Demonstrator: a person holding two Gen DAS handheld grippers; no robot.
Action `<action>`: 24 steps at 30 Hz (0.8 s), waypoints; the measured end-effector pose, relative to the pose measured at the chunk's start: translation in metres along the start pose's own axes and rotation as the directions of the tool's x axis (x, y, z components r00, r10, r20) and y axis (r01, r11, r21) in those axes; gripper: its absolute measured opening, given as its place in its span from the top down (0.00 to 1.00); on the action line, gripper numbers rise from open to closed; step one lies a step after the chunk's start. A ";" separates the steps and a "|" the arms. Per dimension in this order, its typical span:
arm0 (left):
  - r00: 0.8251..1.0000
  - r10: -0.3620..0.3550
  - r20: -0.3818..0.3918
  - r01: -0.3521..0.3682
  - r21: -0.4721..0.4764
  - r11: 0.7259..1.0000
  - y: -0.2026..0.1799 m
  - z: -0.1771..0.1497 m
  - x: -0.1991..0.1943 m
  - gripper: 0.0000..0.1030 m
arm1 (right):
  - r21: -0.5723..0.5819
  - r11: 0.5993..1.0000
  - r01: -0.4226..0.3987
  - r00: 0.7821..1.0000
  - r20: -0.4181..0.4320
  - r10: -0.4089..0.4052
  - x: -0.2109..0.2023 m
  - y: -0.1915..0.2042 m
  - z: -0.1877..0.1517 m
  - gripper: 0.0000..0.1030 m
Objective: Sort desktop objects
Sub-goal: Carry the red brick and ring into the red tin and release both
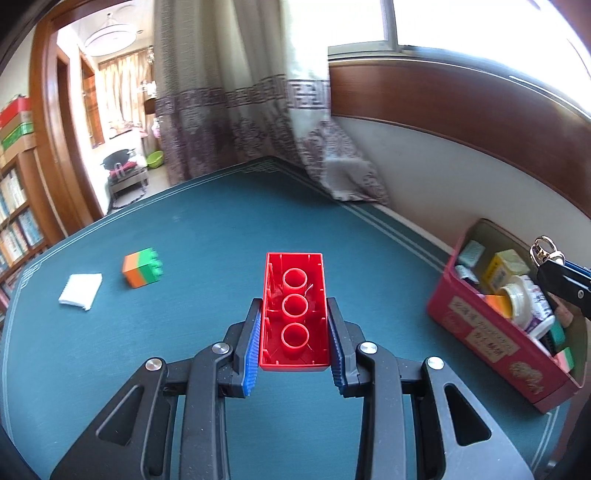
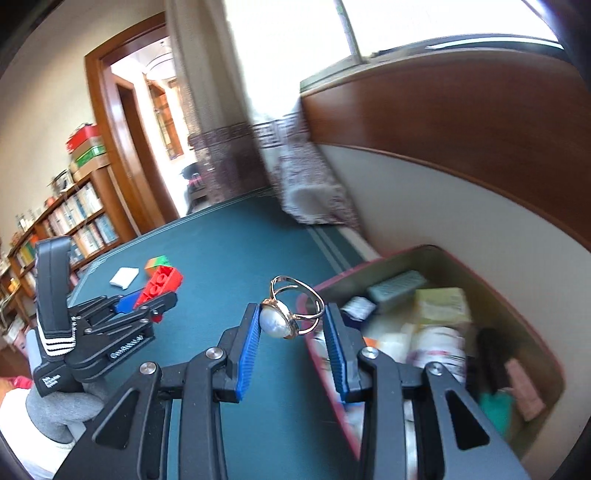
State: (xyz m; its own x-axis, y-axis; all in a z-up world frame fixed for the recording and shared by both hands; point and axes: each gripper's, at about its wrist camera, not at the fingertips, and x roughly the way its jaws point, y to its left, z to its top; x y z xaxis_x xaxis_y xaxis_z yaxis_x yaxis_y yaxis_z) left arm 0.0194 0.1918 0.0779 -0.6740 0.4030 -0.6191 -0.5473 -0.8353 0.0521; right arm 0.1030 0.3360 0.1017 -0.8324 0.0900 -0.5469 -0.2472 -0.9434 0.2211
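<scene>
Brick [image 1: 294, 314] red, underside up, long axis along left tool [image 1: 294, 334].

A lived-in room of a home. A green-covered table [image 1: 221, 221] stands under a bright window [image 1: 480, 22] with a long patterned curtain [image 1: 240, 92] at the far side. To the far left, a wooden bookshelf [image 2: 74, 225] packed with books, boxes stacked on top. A wood-framed doorway [image 1: 110, 110] opens onto another curtained room with a round ceiling lamp [image 1: 109, 37].
</scene>
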 end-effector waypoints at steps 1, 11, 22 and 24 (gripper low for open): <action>1.000 -0.017 -0.002 0.017 0.008 1.000 -0.007 0.002 0.001 0.67 | 0.012 1.000 0.019 1.000 0.005 -0.019 -0.005 -0.008 -0.001 0.63; 0.992 -0.125 0.007 0.124 0.072 0.990 -0.062 0.019 -0.001 0.67 | 0.084 0.988 0.133 0.990 0.031 -0.136 -0.031 -0.062 -0.007 0.63; 0.959 -0.280 -0.030 0.282 0.111 0.953 -0.113 0.027 0.000 0.67 | 0.125 0.980 0.156 0.987 0.026 -0.161 -0.035 -0.087 -0.011 0.63; 0.954 -0.299 -0.033 0.301 0.116 0.946 -0.121 0.028 0.000 0.67 | 0.132 0.978 0.160 0.986 0.025 -0.165 -0.035 -0.090 -0.011 0.63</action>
State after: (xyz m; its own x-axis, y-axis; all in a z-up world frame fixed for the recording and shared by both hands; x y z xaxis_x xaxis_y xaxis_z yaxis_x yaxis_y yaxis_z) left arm 0.0714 0.3033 0.0939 -0.4623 0.6219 -0.6321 -0.7787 -0.6257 -0.0460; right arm 0.1599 0.4147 0.0924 -0.7923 0.2524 -0.5555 -0.4411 -0.8660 0.2355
